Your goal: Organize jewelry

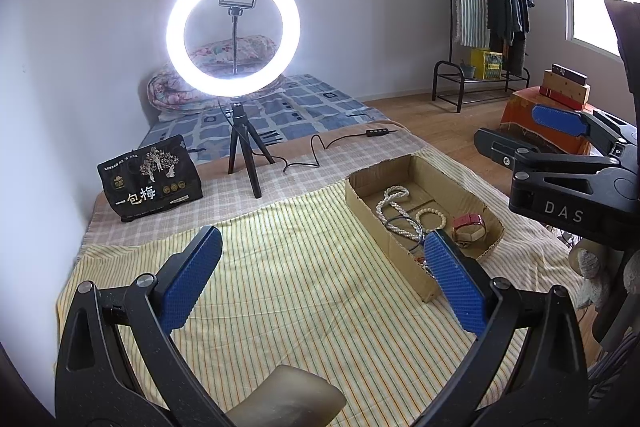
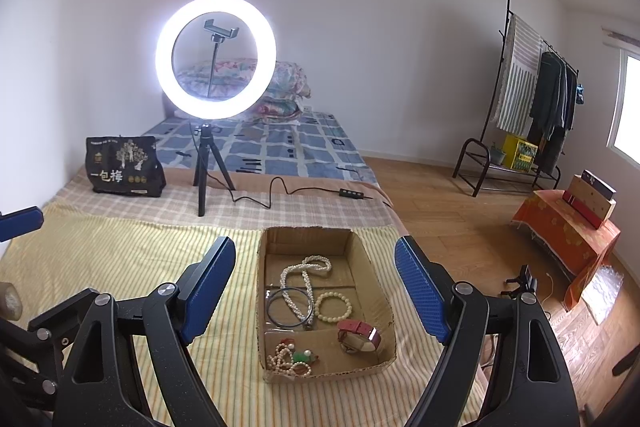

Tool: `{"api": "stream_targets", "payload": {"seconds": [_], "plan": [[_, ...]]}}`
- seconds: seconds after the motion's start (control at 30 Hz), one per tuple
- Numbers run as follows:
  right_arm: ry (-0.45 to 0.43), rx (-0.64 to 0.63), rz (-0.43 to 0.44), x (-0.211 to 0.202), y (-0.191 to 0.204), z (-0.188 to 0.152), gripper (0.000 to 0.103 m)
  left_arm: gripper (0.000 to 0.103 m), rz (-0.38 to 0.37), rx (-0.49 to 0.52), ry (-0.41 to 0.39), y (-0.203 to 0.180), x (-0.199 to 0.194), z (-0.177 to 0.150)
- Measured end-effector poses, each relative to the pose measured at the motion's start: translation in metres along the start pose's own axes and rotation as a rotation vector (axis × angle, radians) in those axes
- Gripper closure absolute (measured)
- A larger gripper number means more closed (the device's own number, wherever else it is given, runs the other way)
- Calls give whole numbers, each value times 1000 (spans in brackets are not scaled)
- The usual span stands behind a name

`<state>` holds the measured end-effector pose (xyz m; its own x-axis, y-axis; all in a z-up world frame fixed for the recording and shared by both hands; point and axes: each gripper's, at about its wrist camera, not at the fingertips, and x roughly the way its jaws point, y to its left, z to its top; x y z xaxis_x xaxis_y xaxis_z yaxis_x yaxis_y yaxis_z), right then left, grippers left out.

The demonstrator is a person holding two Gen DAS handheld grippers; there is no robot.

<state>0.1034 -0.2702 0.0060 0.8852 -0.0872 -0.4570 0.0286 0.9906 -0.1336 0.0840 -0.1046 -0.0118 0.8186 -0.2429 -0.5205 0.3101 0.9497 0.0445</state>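
A shallow cardboard box (image 2: 362, 247) lies on the yellow striped cloth (image 2: 120, 251). It holds a long pearl necklace (image 2: 296, 277), a dark ring bangle (image 2: 286, 309), a cream bead bracelet (image 2: 334, 306), a red-strapped watch (image 2: 358, 337) and a small pearl piece with a green bead (image 2: 290, 357). My right gripper (image 2: 316, 291) is open and empty above the box. My left gripper (image 1: 324, 275) is open and empty over the cloth, left of the box (image 1: 404, 163). The right gripper's body (image 1: 568, 183) shows in the left wrist view.
A lit ring light (image 2: 216, 57) on a tripod stands behind the box, its cable (image 2: 280, 187) trailing right. A black bag (image 2: 124, 165) sits at the back left. A clothes rack (image 2: 532, 99) and an orange-covered stand (image 2: 568, 231) are on the wooden floor, right.
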Motion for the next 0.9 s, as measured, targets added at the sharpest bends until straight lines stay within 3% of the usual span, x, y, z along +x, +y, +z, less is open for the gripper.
{"api": "stream_targets", "payload": {"seconds": [0.9], "plan": [[11, -11, 2, 1, 0, -3, 21, 0, 31, 18, -26, -5, -4, 0]]}}
